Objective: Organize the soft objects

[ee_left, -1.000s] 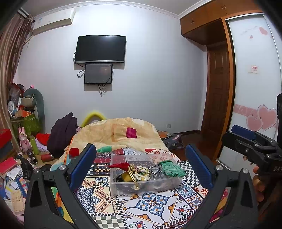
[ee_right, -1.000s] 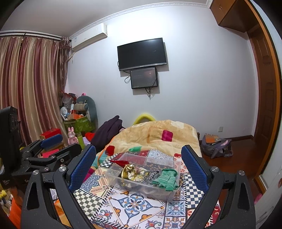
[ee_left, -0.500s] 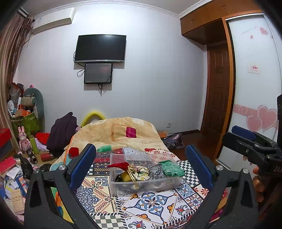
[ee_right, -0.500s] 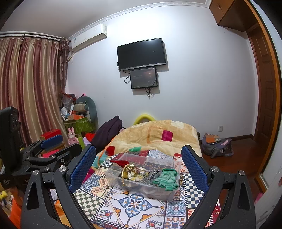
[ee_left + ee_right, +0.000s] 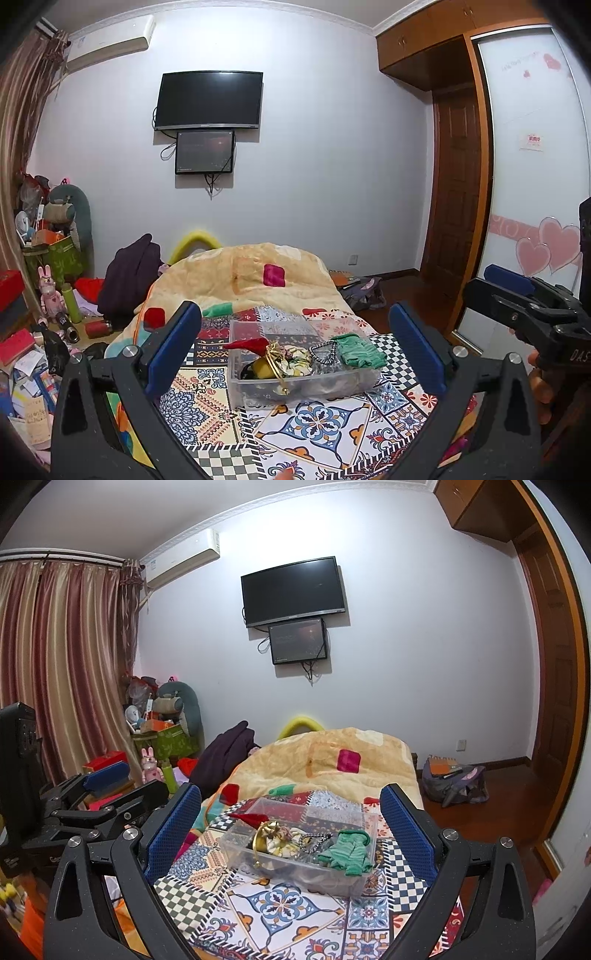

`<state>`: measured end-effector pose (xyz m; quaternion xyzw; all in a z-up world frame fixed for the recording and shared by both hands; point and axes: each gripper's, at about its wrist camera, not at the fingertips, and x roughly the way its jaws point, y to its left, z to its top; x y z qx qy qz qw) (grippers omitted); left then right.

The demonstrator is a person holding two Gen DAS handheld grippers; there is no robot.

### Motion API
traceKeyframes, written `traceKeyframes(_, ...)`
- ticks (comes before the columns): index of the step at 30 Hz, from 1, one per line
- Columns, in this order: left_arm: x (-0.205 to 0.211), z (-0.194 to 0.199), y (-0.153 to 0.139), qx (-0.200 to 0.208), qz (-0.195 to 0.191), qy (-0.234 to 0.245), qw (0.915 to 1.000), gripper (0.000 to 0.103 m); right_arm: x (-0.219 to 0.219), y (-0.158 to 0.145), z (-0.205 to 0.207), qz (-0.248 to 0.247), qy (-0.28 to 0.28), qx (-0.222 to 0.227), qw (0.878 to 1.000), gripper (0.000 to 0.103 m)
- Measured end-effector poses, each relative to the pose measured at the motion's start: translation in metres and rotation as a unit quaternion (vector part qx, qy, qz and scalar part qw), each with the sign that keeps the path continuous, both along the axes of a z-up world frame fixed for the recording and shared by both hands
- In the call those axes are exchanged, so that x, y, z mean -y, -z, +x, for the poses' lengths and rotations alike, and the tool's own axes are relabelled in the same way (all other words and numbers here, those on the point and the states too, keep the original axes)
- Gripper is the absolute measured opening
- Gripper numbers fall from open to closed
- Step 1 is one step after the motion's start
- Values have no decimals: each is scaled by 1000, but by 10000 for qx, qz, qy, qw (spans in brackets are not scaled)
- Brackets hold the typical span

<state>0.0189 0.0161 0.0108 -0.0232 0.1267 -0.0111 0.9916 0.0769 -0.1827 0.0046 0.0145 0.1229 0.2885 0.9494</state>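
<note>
Both tools hover over the near end of the bed (image 5: 236, 402), which is covered in a patterned quilt, and each frames the same target. The left hand-held gripper (image 5: 295, 347) is spread wide with nothing between its blue pads; the right hand-held gripper (image 5: 291, 827) is equally wide and empty.

Straight ahead of both, well apart from the fingertips, sits the clear plastic bin (image 5: 299, 380) on the quilt, its long axis running across the view, left to right. Inside lie a red cloth piece (image 5: 245, 344), a gold ribbon tangle (image 5: 275, 354) and a green knitted item (image 5: 347, 851) draped at the bin's right end.

The right tool looks the better placed for the green item, the left for the red. Bare quilt surrounds the bin; beyond it a heaped yellow blanket (image 5: 251, 273) rises.
</note>
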Motion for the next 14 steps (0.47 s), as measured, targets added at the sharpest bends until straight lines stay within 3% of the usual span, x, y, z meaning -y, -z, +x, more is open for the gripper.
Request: traceKeyframes(14,2,-1,-2,-87,-49,121,9999,103,0,2,1,-66,-14,-77,9999,99)
